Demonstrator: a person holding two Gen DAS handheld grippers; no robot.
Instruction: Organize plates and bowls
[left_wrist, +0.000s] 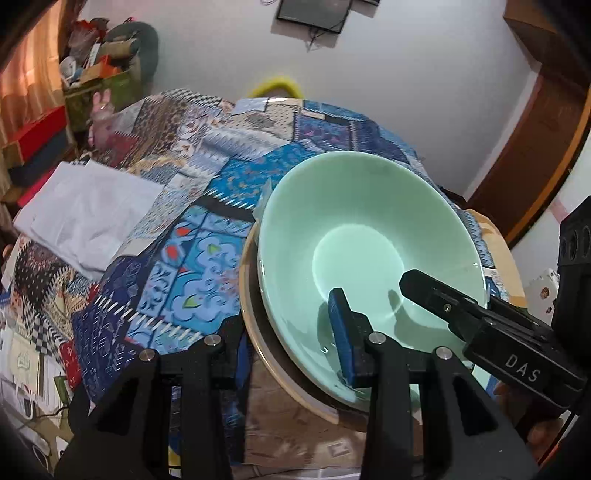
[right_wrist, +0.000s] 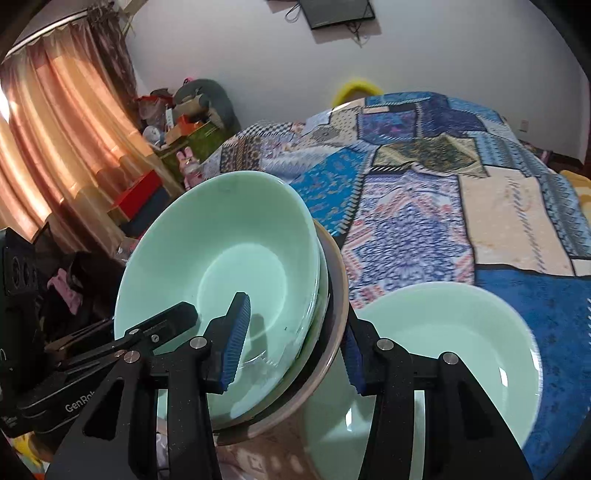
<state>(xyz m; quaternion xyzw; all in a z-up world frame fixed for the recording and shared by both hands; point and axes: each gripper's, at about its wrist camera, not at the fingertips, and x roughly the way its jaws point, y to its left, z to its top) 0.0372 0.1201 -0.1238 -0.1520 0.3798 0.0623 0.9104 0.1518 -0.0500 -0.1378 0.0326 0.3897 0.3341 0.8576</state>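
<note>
Holding up a stack of bowls (left_wrist: 369, 206) over a bed, tipped so the open side faces the cameras. On top of the stack, a light green bowl (right_wrist: 221, 251). Under it, showing a second green rim, and at the very bottom a brown bowl (right_wrist: 338, 280) with a pale edge.

Pinching the near rim of the stack with the left gripper (left_wrist: 284, 314): one blue pad (left_wrist: 341, 332) inside the green bowl, the other finger outside, behind the brown bowl. Squeezed tight on the stack, not let go.

Pinching the same stack from the other side with the right gripper (right_wrist: 295, 314): one blue pad (right_wrist: 236, 343) pressed inside the green bowl, the other finger against the back of the brown bowl. Clamped on the stack too. Both grippers close together at the low edge of the stack, tips nearly meeting inside the top bowl.

Lying flat just beside the stack, on the right in the right wrist view, another green bowl (right_wrist: 443, 339), open side up, touched by no gripper.

Under it all, a bed cover (left_wrist: 184, 240) with blue patchwork squares. Farther off on the cover, a folded white cloth (left_wrist: 85, 214). Past the bed, an orange curtain (right_wrist: 55, 147) and a pile of boxes and bags by the wall.
</note>
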